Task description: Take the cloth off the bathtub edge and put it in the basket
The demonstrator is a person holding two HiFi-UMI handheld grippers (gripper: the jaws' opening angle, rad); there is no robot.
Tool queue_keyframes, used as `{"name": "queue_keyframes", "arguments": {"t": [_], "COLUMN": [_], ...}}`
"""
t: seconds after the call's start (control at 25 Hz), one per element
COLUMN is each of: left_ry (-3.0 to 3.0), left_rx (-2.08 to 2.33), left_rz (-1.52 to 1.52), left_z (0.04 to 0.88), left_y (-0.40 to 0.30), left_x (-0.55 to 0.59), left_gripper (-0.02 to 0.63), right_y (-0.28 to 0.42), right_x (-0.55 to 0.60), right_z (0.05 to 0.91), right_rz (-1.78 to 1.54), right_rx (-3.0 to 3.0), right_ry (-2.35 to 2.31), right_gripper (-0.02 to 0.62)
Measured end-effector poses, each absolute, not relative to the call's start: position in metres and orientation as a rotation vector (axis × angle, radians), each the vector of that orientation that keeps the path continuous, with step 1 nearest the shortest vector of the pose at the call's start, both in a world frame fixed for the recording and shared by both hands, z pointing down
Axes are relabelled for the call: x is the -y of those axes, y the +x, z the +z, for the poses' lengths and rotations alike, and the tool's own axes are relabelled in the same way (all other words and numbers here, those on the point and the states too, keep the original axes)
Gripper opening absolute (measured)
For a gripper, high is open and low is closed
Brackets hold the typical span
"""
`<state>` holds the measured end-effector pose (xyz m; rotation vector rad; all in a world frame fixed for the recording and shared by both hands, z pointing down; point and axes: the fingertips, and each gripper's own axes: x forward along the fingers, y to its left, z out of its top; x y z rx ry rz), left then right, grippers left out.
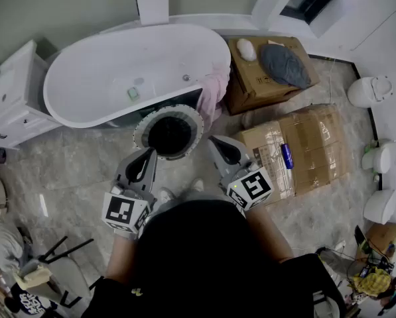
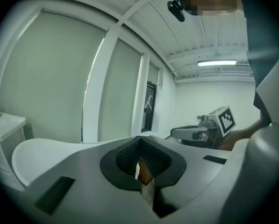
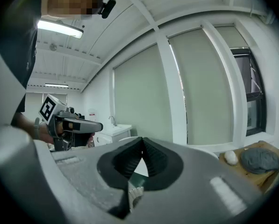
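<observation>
Left tool (image 1: 146,155): hovering nearest me, jaws pressing together, gripping nothing
Right tool (image 1: 219,144): hovering alongside, jaws meeting, carrying nothing
Basket (image 1: 141,132): standing just beyond both tools, against the bathtub (image 1: 105,78)
Cloth (image 1: 214,93): pink, hanging over the tub's edge, beyond the right tool
Risk: a tool arriving with its jaws together would be nudging the cloth off the rim; a shallow pinch could be letting it slip short of the basket

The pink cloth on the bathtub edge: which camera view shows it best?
The head view. There the pink cloth hangs over the right end of the bathtub rim, seen from above and unobstructed. Neither gripper view shows it; the left gripper view catches only the bathtub's white rim.
</observation>
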<state>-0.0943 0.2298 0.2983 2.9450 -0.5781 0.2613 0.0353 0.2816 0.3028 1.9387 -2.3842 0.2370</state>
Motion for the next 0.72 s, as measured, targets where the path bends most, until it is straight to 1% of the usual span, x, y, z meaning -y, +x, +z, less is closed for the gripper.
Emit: {"name": "queue_keyframes", "arguments": {"t": [0.52,0.72], "left_ry": [2.945,2.923], "left_rx": [0.635,0.65], "left_rz": [0.312,0.353], "left_z": [0.298,0.306], "left_y": [-0.024,-0.008], "left_x": [-0.254,-0.261], "left_gripper": [0.005,0.005], "right_y": [0.105,0.13], "right_x": [-0.304,-0.308], "right_z": [0.296,0.301], "right_rz": [0.208,0.245], "right_rx": [2.487,2.502], "right_ry": [1.942,1.958], "right_gripper": [-0.003,-0.003]}}
